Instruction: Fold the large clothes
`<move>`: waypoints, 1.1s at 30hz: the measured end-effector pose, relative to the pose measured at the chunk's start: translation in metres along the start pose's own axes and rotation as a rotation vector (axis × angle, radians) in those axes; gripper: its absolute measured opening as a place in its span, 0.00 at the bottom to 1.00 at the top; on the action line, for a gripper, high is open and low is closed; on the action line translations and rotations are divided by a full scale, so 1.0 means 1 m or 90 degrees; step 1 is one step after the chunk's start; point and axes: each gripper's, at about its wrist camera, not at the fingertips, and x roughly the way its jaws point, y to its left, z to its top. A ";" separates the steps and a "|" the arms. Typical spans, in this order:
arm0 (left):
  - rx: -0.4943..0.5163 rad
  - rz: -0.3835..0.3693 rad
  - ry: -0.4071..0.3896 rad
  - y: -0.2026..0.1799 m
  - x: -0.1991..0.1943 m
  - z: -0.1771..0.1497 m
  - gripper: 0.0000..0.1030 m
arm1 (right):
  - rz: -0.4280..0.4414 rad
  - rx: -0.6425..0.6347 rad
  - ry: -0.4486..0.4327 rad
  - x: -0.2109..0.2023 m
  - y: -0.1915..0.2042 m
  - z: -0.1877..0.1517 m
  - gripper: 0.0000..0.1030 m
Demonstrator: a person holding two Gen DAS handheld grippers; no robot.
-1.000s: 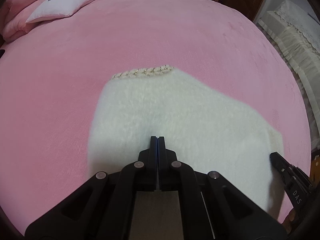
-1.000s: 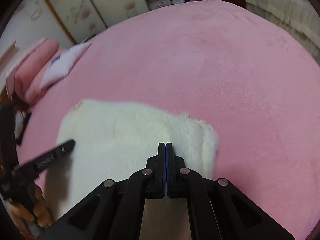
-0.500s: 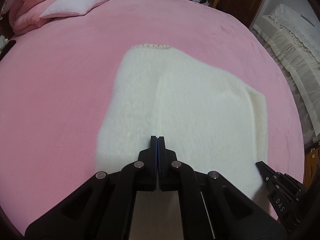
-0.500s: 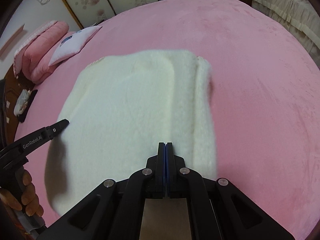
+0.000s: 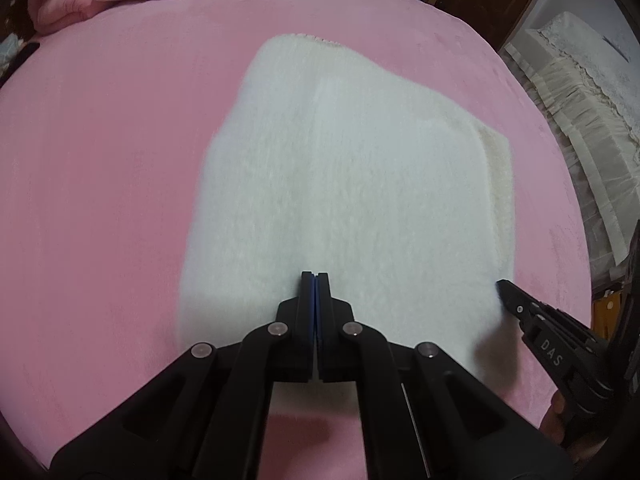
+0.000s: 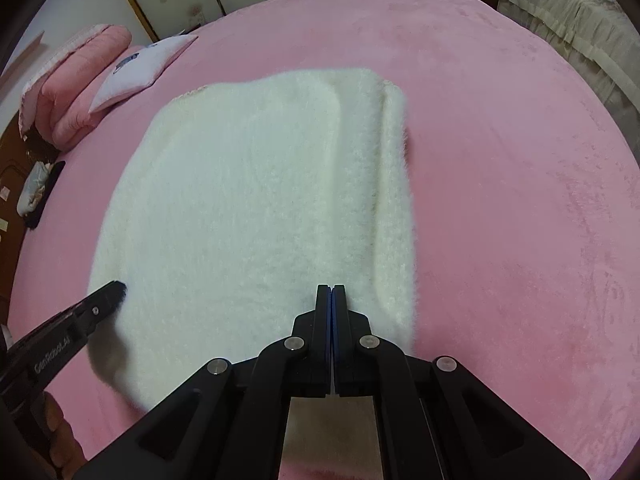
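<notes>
The left gripper (image 5: pixel 315 276) is squeezed tight with nothing in it, low in the frame over the fluffy white garment (image 5: pixel 344 184); the right gripper (image 6: pixel 331 288) is squeezed tight too, empty; the garment lies folded mid-frame on the pink bed (image 6: pixel 520 160).

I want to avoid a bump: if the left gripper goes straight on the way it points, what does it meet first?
Most likely the folded white fluffy garment on the pink bed; the shut left gripper points at its near edge.
</notes>
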 end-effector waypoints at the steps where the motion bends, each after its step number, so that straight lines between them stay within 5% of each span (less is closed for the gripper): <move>1: -0.006 -0.004 0.003 0.002 -0.002 -0.005 0.01 | -0.001 0.002 0.004 -0.003 0.001 -0.005 0.00; 8: 0.003 0.007 0.024 0.001 -0.008 -0.029 0.01 | 0.022 0.052 0.088 0.000 -0.007 -0.045 0.00; 12: 0.052 0.048 0.028 -0.012 -0.020 -0.032 0.00 | 0.072 0.099 0.081 -0.019 -0.017 -0.066 0.00; 16: 0.086 0.050 0.008 -0.026 -0.045 -0.029 0.01 | 0.247 0.165 0.054 -0.047 -0.018 -0.071 0.00; 19: 0.040 0.002 0.057 -0.018 -0.038 -0.031 0.01 | 0.330 0.123 0.080 -0.046 0.006 -0.069 0.00; 22: 0.022 -0.005 0.077 -0.011 -0.028 -0.035 0.01 | 0.317 0.039 0.118 -0.034 0.041 -0.075 0.00; 26: 0.024 -0.005 0.091 -0.003 -0.020 -0.041 0.01 | 0.276 0.056 0.163 -0.018 0.046 -0.090 0.00; 33: 0.065 0.003 0.076 0.008 -0.030 -0.051 0.00 | 0.186 0.250 0.104 -0.048 -0.057 -0.126 0.00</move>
